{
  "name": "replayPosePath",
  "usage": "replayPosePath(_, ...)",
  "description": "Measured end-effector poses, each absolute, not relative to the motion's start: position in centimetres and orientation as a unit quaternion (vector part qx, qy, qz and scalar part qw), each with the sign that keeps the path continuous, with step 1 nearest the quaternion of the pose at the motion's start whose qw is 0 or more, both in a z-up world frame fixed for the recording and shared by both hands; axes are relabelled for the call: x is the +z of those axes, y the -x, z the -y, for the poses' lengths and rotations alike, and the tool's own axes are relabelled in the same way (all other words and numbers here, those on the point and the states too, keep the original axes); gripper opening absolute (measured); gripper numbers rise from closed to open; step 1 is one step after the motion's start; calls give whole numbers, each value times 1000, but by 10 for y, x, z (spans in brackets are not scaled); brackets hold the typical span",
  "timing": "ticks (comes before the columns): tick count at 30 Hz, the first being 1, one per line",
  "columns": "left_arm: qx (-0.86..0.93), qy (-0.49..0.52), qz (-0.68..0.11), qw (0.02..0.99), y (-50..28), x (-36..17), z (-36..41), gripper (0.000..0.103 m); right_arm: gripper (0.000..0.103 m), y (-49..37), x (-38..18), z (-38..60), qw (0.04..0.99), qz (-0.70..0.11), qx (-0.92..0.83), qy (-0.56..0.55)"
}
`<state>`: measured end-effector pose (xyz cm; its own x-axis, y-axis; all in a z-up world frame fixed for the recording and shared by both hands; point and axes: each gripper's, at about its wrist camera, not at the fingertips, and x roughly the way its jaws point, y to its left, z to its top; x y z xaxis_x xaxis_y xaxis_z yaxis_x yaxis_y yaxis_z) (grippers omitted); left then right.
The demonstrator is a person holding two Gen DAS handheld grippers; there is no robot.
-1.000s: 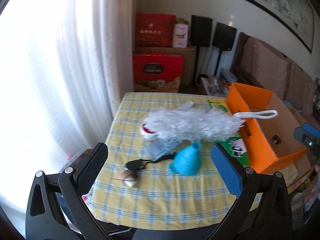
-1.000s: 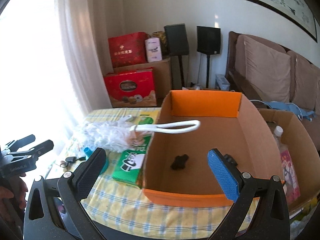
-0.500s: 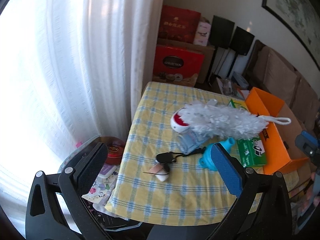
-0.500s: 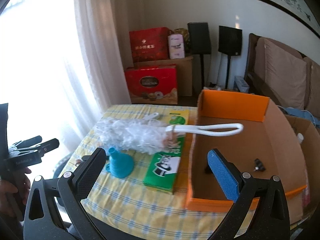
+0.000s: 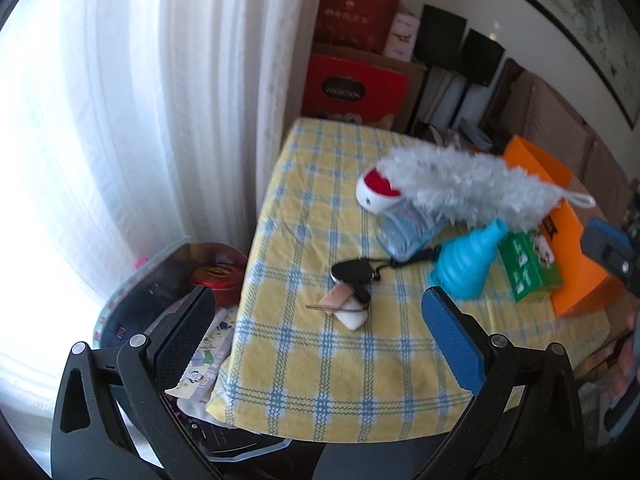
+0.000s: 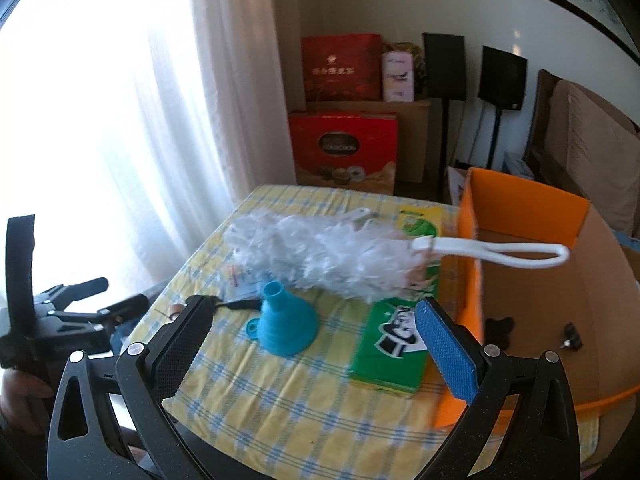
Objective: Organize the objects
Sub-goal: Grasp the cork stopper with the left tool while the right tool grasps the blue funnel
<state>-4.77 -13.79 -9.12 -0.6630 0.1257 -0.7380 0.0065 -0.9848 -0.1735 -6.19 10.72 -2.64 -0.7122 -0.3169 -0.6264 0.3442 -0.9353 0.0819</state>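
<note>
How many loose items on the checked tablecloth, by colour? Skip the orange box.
White: 3 (duster, red-topped dispenser, small white block)
Blue: 1 (funnel)
Green: 1 (carton)
Black: 1 (key fob)
Clear: 1 (packet)
Total: 7

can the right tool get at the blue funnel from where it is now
Probably yes. The right tool is open, and the blue funnel stands just ahead between its fingers, on the tablecloth. The duster lies behind it, not across the path.

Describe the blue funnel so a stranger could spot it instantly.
Start at the yellow-and-blue checked table beside the orange box. In front of the fluffy white duster, left of the green carton, the funnel stands wide mouth down, spout up: the only bright blue cone there.
</note>
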Motion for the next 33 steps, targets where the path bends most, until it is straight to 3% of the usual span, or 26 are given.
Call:
replayPosePath(6, 909, 407, 45, 74, 49, -106, 132, 103, 91, 69, -41, -93, 196, -23, -916, -349)
replayPosePath(14, 904, 408, -3, 124, 55, -118, 120, 103, 87, 77, -57, -83, 213, -15, -906, -365)
replayPosePath(20, 901, 409, 9, 144, 61, -124, 128, 95, 82, 80, -67, -73, 222, -19, -902, -370)
replayPosePath(33, 899, 394, -38, 190, 68, -124, 115, 93, 81, 93, -88, -63, 218, -31, -894, -390)
